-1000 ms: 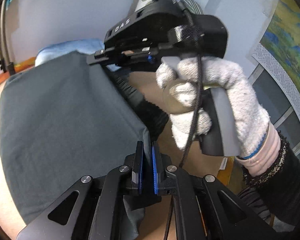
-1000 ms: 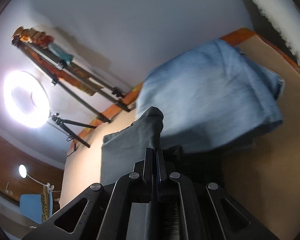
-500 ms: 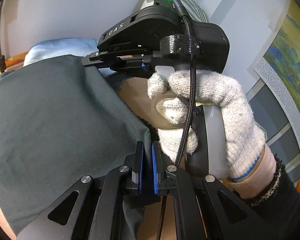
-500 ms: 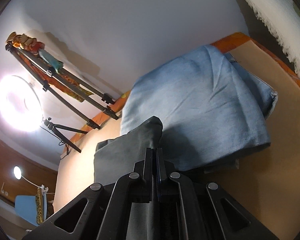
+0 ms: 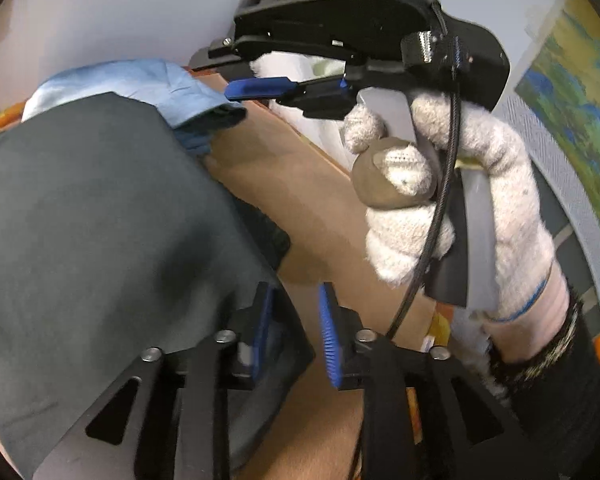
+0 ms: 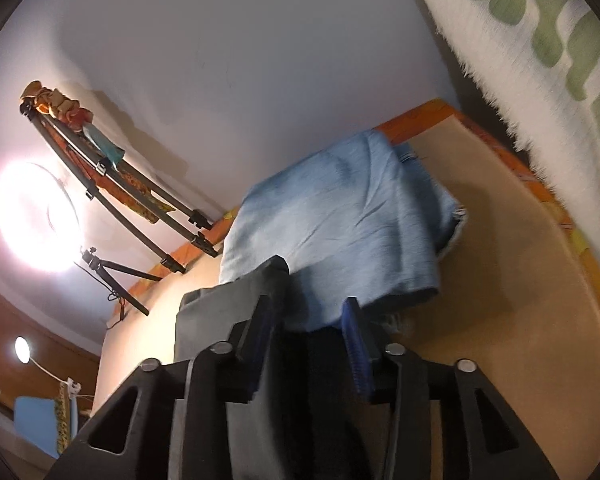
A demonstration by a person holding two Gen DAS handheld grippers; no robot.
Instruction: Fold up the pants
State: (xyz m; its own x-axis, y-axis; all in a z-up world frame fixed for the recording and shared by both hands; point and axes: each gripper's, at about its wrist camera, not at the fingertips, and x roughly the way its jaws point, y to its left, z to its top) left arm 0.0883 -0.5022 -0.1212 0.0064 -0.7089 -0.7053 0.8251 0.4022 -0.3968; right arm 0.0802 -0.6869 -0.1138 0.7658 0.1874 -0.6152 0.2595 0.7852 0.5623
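Dark grey pants (image 5: 100,220) lay folded flat on the tan worktop (image 5: 300,184), filling the left of the left wrist view. Just behind them, a light blue denim garment (image 6: 340,224) sat bunched against the far orange edge, partly overlapped by the grey cloth.

Left hand-held gripper (image 5: 294,328): jaws opening, blue pads apart, the near right corner of the pants lying between them but no longer pinched (left pad close beside the cloth's edge, right pad over bare worktop).

Right hand-held gripper (image 6: 310,344): jaws likewise opening, pads apart, a raised peak of grey cloth standing just by the left pad, dark fabric below the gap, nothing clamped. Seen from the left wrist camera, carried above the worktop's right side in a white knit-gloved right hand (image 5: 460,200), black sleeve at the wrist.

Beyond the worktop: a pale wall, a glaring ring light (image 6: 32,216) with tripod legs (image 6: 140,208) leaning beside it, and a white shaggy textile with green patches (image 6: 540,60) at upper right.
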